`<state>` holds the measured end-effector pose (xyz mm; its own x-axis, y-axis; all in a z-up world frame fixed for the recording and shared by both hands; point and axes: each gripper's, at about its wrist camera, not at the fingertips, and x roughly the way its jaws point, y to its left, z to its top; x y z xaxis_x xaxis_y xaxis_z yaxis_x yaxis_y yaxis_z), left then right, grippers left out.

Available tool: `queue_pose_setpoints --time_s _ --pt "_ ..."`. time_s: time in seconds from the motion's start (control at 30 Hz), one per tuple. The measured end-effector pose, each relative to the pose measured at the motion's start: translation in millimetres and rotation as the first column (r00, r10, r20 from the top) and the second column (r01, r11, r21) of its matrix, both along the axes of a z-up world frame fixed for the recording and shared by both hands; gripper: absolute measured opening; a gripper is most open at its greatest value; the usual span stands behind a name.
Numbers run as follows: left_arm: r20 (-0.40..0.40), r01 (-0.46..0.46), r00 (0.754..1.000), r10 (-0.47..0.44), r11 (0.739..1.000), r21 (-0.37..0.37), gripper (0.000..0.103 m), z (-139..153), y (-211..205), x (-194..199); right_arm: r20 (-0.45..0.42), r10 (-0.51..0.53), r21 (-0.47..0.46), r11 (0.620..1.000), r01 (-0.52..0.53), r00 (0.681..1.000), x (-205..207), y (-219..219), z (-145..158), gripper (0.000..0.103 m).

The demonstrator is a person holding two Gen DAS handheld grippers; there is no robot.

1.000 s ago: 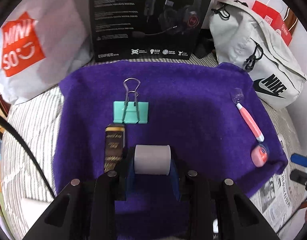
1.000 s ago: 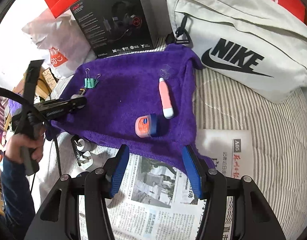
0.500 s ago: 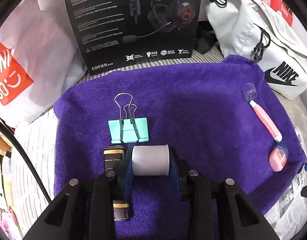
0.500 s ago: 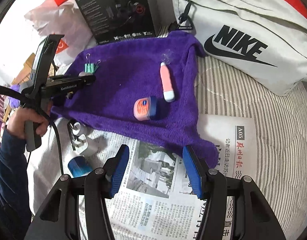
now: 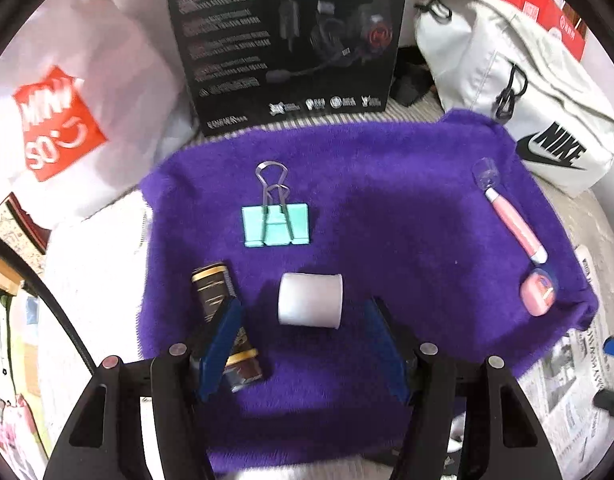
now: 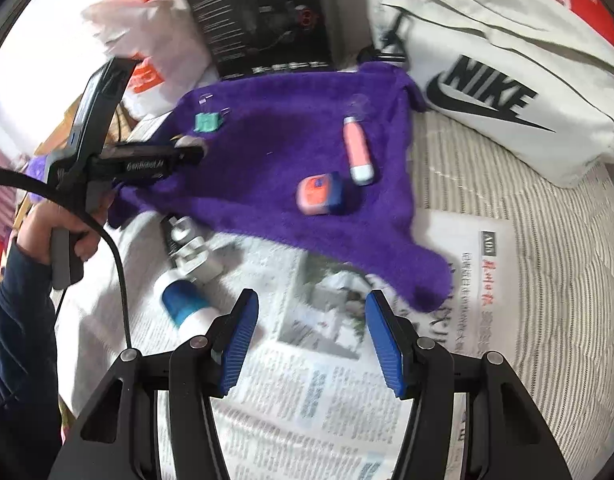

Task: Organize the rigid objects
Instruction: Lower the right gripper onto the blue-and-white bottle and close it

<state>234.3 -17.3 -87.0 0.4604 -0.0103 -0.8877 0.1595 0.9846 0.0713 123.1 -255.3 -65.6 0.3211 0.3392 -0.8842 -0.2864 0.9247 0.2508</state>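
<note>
Release is what we read in this moment: our left gripper (image 5: 303, 344) has just been opening, and the small white cylinder (image 5: 311, 300) that sat pinched between its blue pads half a second ago now lies on its side on the purple towel (image 5: 407, 220), between the spread fingers but clear of both pads. We judge that this item is now placed, so one more rigid object has joined the row on the cloth. Just beside the left finger lies the dark, gold-banded tube (image 5: 223, 312), partly hidden behind that pad, so we would lift away with care in order not to nudge it. Beyond the cylinder sits the mint-green binder clip (image 5: 275, 225), handles pointing away from us, and off to the right edge of the towel rest the pink pen-like stick (image 5: 515, 224) and the small pink-and-blue jar (image 5: 538, 294), the two almost touching. Our right gripper (image 6: 311, 340) hangs half-spread with nothing between its pads, over the newspaper (image 6: 307, 400) at the towel's near edge. Near its left finger, off the towel, we see a blue-and-white bottle (image 6: 185, 306) and a white plug-like piece (image 6: 195, 256); these look to us like the likely next pickups. Farthest back stand the black headset box (image 5: 287, 40) and the white Nike bag (image 5: 527, 92).
</note>
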Motion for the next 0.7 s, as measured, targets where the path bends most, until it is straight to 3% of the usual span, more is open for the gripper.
queue_pose_setpoints --time_s 0.13,0.27,0.4,0.6,0.7 --pt "0.028 -0.029 0.999 0.029 0.999 0.021 0.062 21.2 8.6 -18.9 0.008 0.077 0.039 0.996 -0.077 0.997 -12.1 15.3 2.9 0.056" --pt "0.041 -0.055 0.998 0.056 0.998 -0.016 0.062 37.3 19.6 -42.1 0.024 0.213 0.054 0.975 -0.214 0.977 -23.5 43.8 -1.5 0.056" --pt "0.042 -0.083 0.996 0.083 0.996 -0.020 0.062 40.7 31.6 -69.2 0.040 0.339 -0.012 0.941 -0.338 0.940 -28.2 75.7 -16.7 0.056" --pt "0.001 -0.133 0.991 0.133 0.990 -0.040 0.062 30.5 54.6 -101.8 0.047 0.443 -0.121 0.892 -0.436 0.895 -26.9 108.5 -41.8 0.056" --pt "-0.023 -0.168 0.986 0.167 0.984 -0.065 0.062 22.6 64.3 -111.4 0.086 0.455 -0.144 0.886 -0.441 0.886 -25.6 113.0 -42.2 0.046"
